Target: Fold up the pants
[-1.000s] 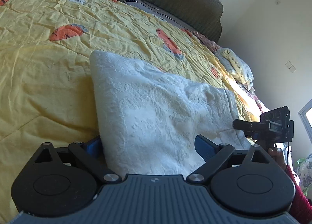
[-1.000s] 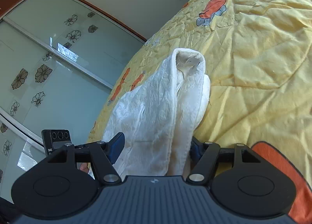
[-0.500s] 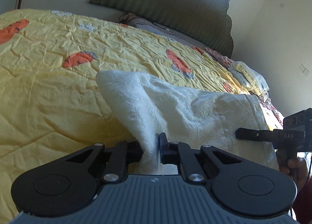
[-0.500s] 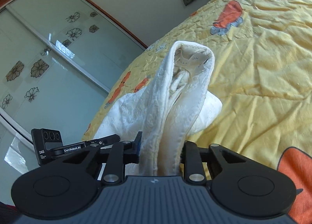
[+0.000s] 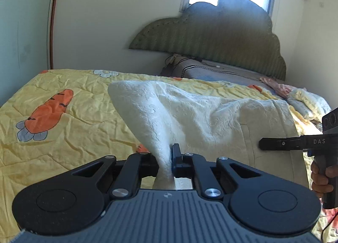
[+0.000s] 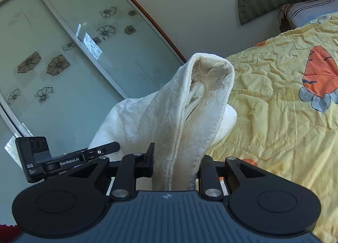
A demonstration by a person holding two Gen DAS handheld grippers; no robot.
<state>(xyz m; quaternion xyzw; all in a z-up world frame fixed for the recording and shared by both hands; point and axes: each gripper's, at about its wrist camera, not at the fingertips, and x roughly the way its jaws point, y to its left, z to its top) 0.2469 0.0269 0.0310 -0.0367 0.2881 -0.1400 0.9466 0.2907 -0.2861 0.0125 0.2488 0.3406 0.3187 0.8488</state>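
Note:
The white textured pants [image 5: 207,120] hang lifted above a yellow quilt [image 5: 63,137] on the bed. My left gripper [image 5: 165,158] is shut on a thin pinch of one corner of the pants. My right gripper [image 6: 175,158] is shut on a thicker bunch of the pants [image 6: 190,112], where the waistband and an inner label show at the top. In the left wrist view the right gripper [image 5: 295,143] shows at the right edge, held by a hand [image 5: 321,179]. The left gripper [image 6: 69,158] appears at the left of the right wrist view.
A green padded headboard [image 5: 211,38] and a striped pillow [image 5: 211,69] stand at the far end of the bed. More bedding [image 5: 306,99] lies at the right. A glass sliding wardrobe door [image 6: 63,63] with flower prints runs along the bed's left side.
Both grippers went from open around the flat pants to shut on them. Both have since risen and lifted the cloth off the quilt, so that the views tilt up toward the walls.

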